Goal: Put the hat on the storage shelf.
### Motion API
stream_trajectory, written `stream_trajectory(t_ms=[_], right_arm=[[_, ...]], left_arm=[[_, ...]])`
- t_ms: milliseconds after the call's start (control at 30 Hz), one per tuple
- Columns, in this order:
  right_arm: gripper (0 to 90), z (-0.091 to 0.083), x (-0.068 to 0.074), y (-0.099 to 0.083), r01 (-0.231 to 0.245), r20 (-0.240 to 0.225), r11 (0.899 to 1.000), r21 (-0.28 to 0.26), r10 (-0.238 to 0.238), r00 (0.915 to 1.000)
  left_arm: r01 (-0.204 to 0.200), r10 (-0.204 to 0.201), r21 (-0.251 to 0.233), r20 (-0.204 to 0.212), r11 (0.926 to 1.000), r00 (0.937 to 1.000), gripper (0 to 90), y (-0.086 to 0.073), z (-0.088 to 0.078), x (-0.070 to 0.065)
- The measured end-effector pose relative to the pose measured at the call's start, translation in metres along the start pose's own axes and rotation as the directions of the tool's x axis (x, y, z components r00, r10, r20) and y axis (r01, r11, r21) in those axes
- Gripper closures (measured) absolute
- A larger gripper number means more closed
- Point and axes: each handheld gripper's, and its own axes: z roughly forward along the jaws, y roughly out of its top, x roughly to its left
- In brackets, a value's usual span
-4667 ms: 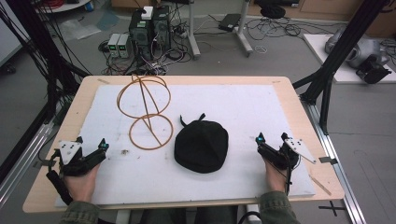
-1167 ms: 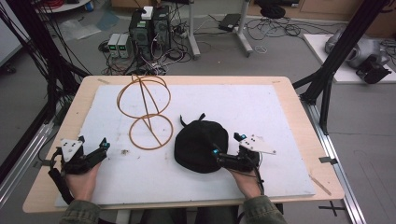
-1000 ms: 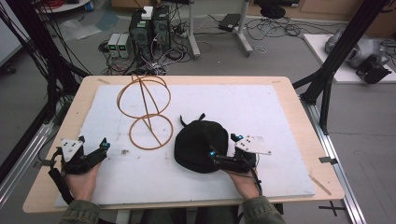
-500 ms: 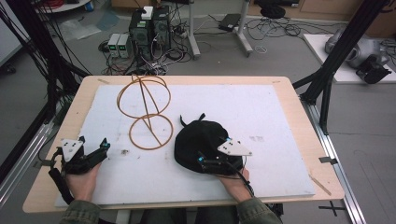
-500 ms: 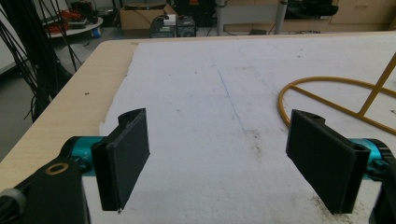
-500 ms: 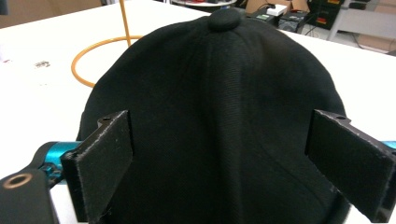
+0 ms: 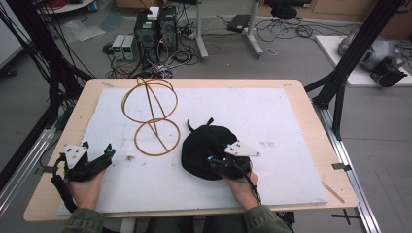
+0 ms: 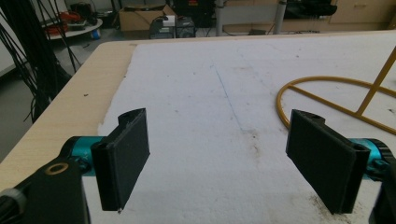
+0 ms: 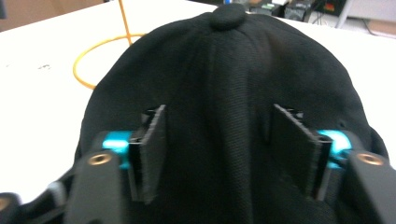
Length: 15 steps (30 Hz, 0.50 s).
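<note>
Right gripper [image 9: 215,156] fingers [image 9: 152,151] are flat black ribbed pads on teal mounts, half-spread and just closing in, pressing into a raised fold of the black fabric cap [image 9: 224,93] from both sides. The cloth bulges between them; firm pinch or not, cannot tell. In the high view the right gripper [image 7: 219,162] sits at the cap's [image 7: 206,145] lower right edge, lower centre of the frame, grey three-cornered plate on top, cable trailing over the hand.

Cap: soft woven twill, domed crown with seamed panels meeting at a round top button [image 9: 227,16], a thin strap loop sticking out at its upper edge. It lies on the white foam board [image 7: 272,121], matte and lightly scuffed, which covers the pale wooden table [image 7: 311,121].

Left gripper [image 8: 229,158] fingers [image 8: 123,156] are spread wide — nothing between them, just bare white board with faint dark smudges. High view puts the left gripper [image 7: 97,158] at lower left of the frame, resting on the board, well apart from the cap.

Yellow-orange wire frame stand [image 7: 150,114] — thin metal rod bent into a flat ring base with upright crossed hoops above — stands upper left of the cap, just beside it. Part of its ring base [image 8: 327,100] shows at right of the left gripper view.
</note>
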Motion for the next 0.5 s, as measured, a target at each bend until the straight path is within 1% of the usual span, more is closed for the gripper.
stream_trajectory(t_ms=[33, 67, 100, 133, 167, 200, 233, 267, 300, 333, 500], right_arm=[[50.0, -0.001, -0.003, 0.001, -0.019, -0.010, 1.000, 0.006, 0.019, 0.9998], [50.0, -0.001, -0.003, 0.001, -0.019, -0.010, 1.000, 0.006, 0.019, 0.9998], [61.4, -0.003, -0.009, 0.002, -0.062, -0.034, 0.998, 0.011, 0.062, 0.9975], [61.4, -0.003, -0.009, 0.002, -0.062, -0.034, 0.998, 0.011, 0.062, 0.9975], [74.2, -0.005, -0.013, 0.002, -0.070, -0.042, 0.998, 0.007, 0.070, 0.9967], [74.2, -0.005, -0.013, 0.002, -0.070, -0.042, 0.998, 0.007, 0.070, 0.9967], [85.2, -0.007, -0.009, 0.002, -0.033, 0.004, 0.999, 0.005, 0.033, 0.9994], [85.2, -0.007, -0.009, 0.002, -0.033, 0.004, 0.999, 0.005, 0.033, 0.9994], [86.8, -0.007, -0.008, 0.002, -0.024, 0.013, 1.000, 0.000, 0.024, 0.9996], [87.5, -0.008, -0.005, 0.003, -0.013, 0.037, 1.000, -0.002, 0.013, 0.9992], [87.6, -0.010, -0.005, 0.004, -0.012, 0.038, 1.000, -0.009, 0.013, 0.9992]], left_arm=[[0.001, -0.001, -0.010, -0.001, 0.9999, 1.0000, 21.7, 0.000, -0.001, 0.000], [0.001, -0.001, -0.010, -0.001, 0.9999, 1.0000, 21.7, 0.000, -0.001, 0.000], [0.001, -0.001, -0.011, 0.000, 0.9999, 1.0000, 21.8, 0.000, -0.001, 0.000], [0.001, -0.001, -0.011, 0.000, 0.9999, 1.0000, 21.8, 0.000, -0.001, 0.000], [-0.001, 0.001, -0.007, 0.001, 1.0000, 1.0000, 21.7, 0.000, 0.000, -0.001], [-0.001, 0.001, -0.007, 0.001, 1.0000, 1.0000, 21.8, 0.000, 0.000, -0.001], [-0.001, 0.001, -0.006, 0.002, 1.0000, 1.0000, 21.8, 0.000, -0.001, -0.001], [-0.001, 0.001, -0.006, 0.002, 1.0000, 1.0000, 21.8, 0.000, -0.001, -0.001], [0.002, -0.002, -0.011, 0.000, 0.9999, 1.0000, 21.8, 0.000, 0.000, -0.001], [0.002, -0.002, -0.011, 0.000, 0.9999, 1.0000, 21.8, 0.000, -0.001, -0.001], [-0.001, 0.001, -0.006, 0.001, 1.0000, 1.0000, 21.9, 0.000, 0.000, -0.001]])
